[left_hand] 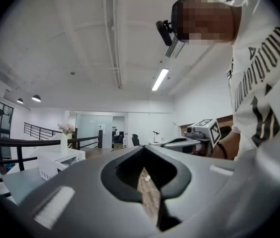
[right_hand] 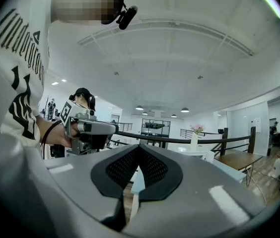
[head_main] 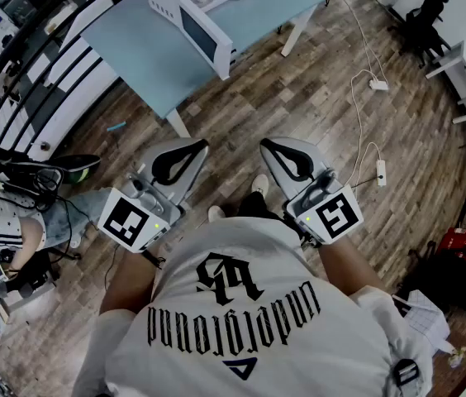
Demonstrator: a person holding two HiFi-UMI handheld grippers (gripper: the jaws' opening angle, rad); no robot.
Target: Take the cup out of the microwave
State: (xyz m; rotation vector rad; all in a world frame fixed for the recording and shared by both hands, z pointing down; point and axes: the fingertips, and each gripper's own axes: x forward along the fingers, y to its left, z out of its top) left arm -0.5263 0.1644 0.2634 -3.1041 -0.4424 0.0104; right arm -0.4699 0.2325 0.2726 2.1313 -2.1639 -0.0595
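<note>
Progress: I judge the task barely begun. Nothing of it shows as done, and both tools are held close in front of the person's body.
Microwave: a white microwave [head_main: 196,27] stands on a light-blue table [head_main: 146,69]. It is ahead of both tongs and well apart from them, a little toward the left tongs' side.
Door: its front, with a dark window, is turned toward the tongs. It looks closed flush (no gap shows from above).
Cup: not visible in any view. I take it to be behind that closed door, so its colour, shape and handle cannot be told.
Left tongs [head_main: 203,144]: the tips are together with only the loop-shaped hollow behind them, and floorboards show through it. Nothing is held.
Right tongs [head_main: 263,142]: the jaws are closed tip to tip, just beside the left pair and level with it. The hollow between the mesh pads holds nothing, and the table edge shows beyond it.
Left to do: approach the table, open the door, reach in with the jaws spread, close on the cup and bring it out.
Handling guess: a cup may hold liquid, so it is best kept upright on the way out.
</note>
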